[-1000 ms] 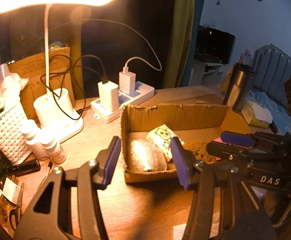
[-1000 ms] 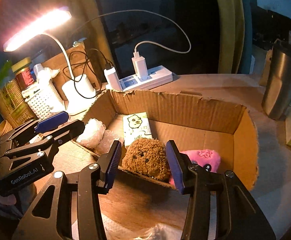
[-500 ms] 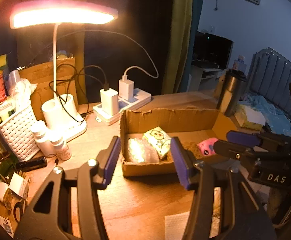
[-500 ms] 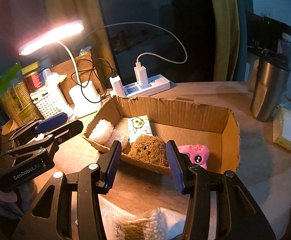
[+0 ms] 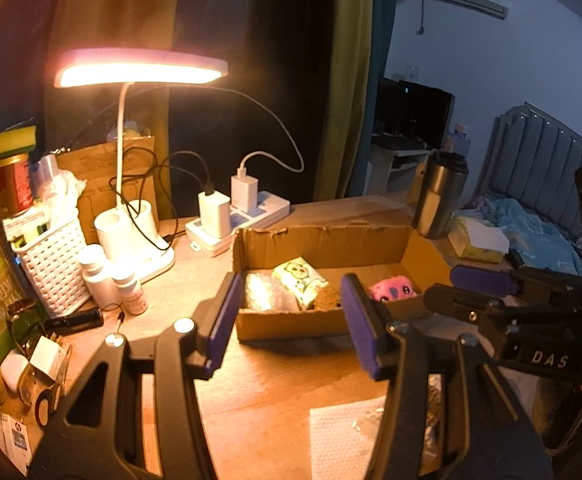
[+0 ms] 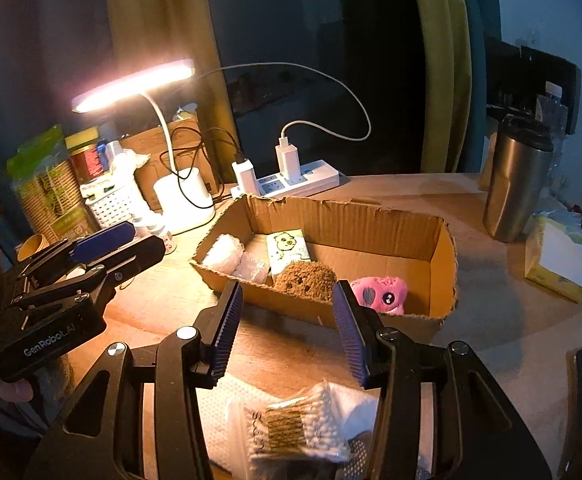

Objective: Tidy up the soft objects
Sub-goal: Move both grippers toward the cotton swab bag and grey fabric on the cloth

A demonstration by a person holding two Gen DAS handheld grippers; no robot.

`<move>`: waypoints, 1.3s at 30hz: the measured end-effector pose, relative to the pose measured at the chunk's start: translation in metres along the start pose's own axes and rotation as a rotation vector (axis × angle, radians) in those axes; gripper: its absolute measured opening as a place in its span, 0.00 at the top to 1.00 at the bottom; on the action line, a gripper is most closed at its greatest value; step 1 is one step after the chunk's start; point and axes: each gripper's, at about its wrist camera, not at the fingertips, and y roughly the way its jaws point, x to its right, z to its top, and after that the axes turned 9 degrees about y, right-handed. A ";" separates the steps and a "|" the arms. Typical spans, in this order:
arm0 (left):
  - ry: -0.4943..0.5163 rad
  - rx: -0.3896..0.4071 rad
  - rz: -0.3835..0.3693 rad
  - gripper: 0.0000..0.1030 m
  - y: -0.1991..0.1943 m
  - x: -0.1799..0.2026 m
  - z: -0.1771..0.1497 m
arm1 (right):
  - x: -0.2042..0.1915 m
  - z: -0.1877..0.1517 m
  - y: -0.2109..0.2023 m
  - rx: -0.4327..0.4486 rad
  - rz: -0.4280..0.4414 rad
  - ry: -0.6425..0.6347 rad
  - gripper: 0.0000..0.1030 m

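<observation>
Cardboard box (image 5: pixel 323 240) lay past our left tongs (image 5: pixel 287 320), which gaped empty above the surface (image 5: pixel 275 392). From the right view, our right tongs (image 6: pixel 287 328) gaped empty too, the brown plush (image 6: pixel 305 276) and pink plush (image 6: pixel 383 294) inside the box.

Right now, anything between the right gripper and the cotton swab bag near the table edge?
Nothing visible. The right gripper hangs open and empty just above the bag of cotton swabs, which lies on a white sheet short of the cardboard box. The left gripper sits off to the side.
</observation>
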 end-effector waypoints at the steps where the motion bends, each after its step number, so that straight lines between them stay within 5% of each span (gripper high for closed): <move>1: -0.001 0.002 0.001 0.48 -0.002 0.001 -0.001 | -0.001 -0.001 -0.003 0.002 0.000 -0.002 0.52; 23: -0.019 -0.012 -0.042 0.48 -0.034 0.020 -0.032 | -0.004 -0.046 -0.043 0.007 -0.025 0.006 0.52; 39: 0.040 -0.093 -0.095 0.48 -0.021 0.074 -0.058 | 0.051 -0.089 -0.060 -0.013 -0.057 0.095 0.52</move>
